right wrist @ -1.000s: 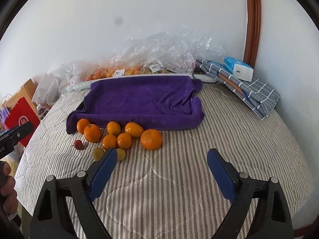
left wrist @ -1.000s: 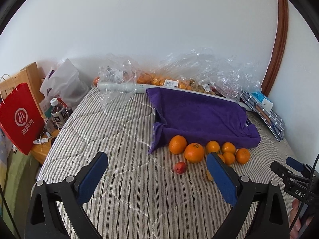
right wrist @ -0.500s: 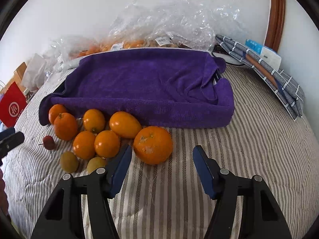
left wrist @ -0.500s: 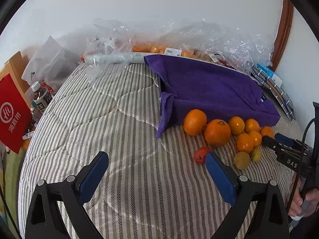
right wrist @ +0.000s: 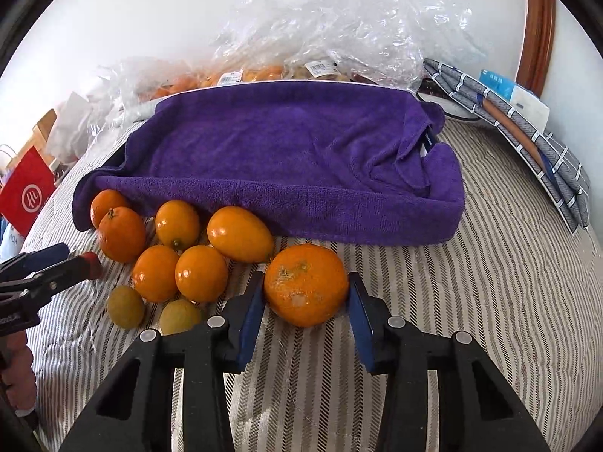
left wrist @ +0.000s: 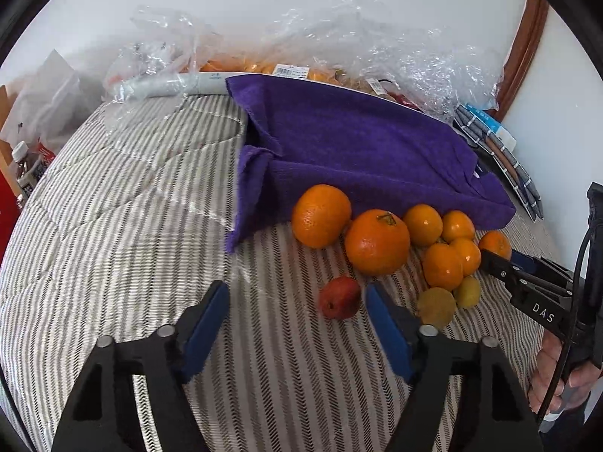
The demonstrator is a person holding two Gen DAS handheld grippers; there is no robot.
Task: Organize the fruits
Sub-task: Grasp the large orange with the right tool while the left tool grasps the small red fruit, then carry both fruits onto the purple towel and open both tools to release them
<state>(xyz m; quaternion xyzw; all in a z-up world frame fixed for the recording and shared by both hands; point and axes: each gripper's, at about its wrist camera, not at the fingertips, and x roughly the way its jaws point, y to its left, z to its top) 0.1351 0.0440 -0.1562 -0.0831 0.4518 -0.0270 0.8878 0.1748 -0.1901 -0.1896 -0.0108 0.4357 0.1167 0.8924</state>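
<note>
Currently the big orange [right wrist: 306, 285] sits on the striped bed cover [right wrist: 490, 301], just in front of the purple towel [right wrist: 294, 158], at the right end of the fruit pile. Right gripper [right wrist: 306, 293] brackets it, jaws closing, pads at both sides; firm contact cannot be confirmed. Left gripper [left wrist: 296, 303] is half open and closing, nothing gripped; the small red fruit [left wrist: 339, 297] lies between the fingertips, near the right pad. Clear plastic bags [right wrist: 339, 26] are piled behind the towel.
</note>
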